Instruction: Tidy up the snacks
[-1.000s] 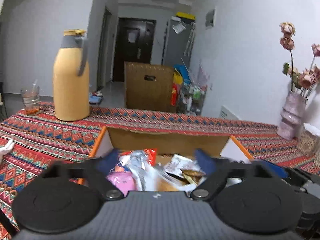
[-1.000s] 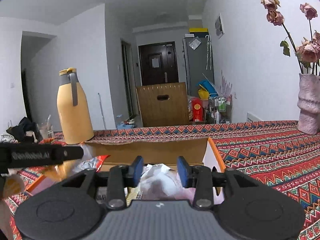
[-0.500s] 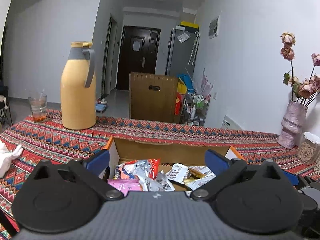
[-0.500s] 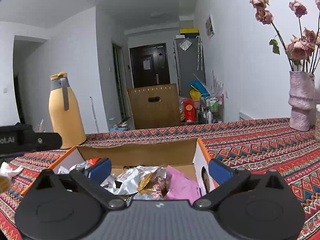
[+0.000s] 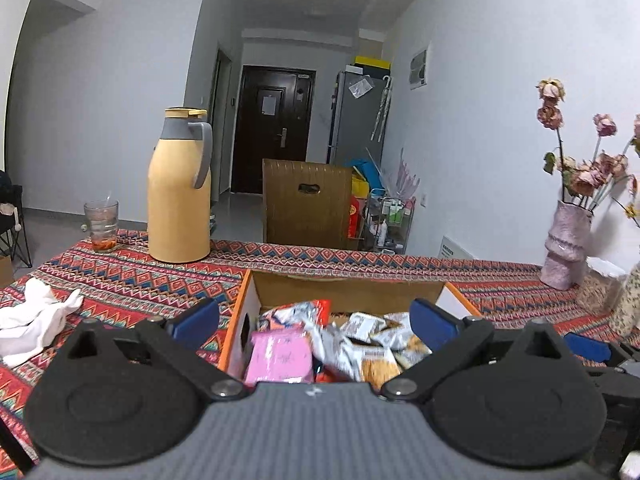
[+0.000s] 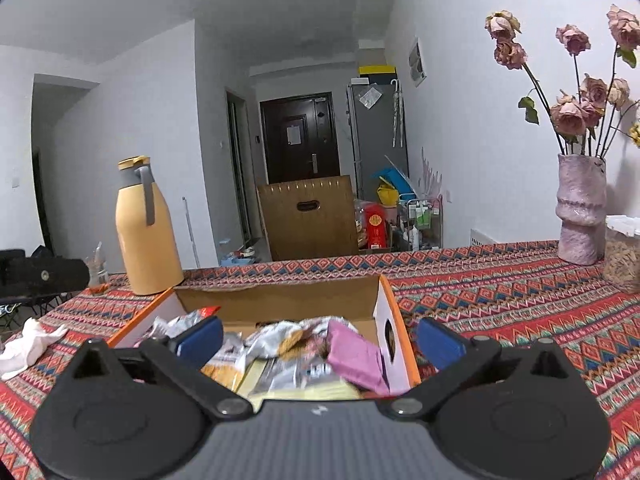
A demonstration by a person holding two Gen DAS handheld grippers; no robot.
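Hovering with both grippers spread wide, gripping nothing: left gripper [image 5: 314, 318] and right gripper [image 6: 320, 336] facing the cardboard box [image 5: 352, 290] just ahead, snack packets [image 5: 360, 338] piled inside, pink packet [image 6: 354, 358] lying between the right fingers.

A home: fridge [image 5: 358, 116], entry door [image 5: 272, 128], vase [image 6: 582, 208].

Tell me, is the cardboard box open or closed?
Open. The cardboard box has no lid over it, and snack packets, with a pink packet, lie loose inside.
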